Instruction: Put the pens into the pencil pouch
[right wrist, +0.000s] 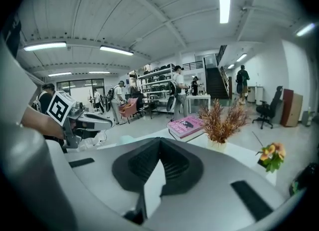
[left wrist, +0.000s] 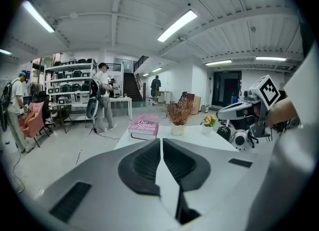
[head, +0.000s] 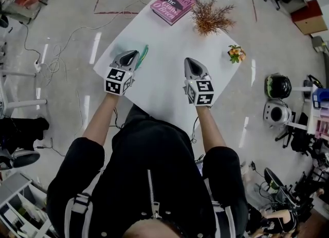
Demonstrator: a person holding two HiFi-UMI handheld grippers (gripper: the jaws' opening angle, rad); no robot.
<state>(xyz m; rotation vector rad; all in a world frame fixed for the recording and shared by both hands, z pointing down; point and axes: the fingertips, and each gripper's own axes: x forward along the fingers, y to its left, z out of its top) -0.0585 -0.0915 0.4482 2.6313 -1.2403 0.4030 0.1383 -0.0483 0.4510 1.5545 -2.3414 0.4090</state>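
Head view: from above the person, steeply down onto white table (head: 169, 85), left gripper (head: 134, 53) and right gripper (head: 190, 61) mid-frame. Each gripper view: wide-angle, right behind own jaws, facing across table into room, roughly level, maybe slightly down, hard to judge through fisheye. All three share pink book (head: 172, 5), dried plant (head: 211, 18), flower pot (head: 236, 53).

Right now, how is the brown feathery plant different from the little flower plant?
The dried brown plant is taller and wider; the flower plant is small. The dried brown plant is all rusty sprigs; the flower plant has orange blooms and green leaves. Both stand on the white table.
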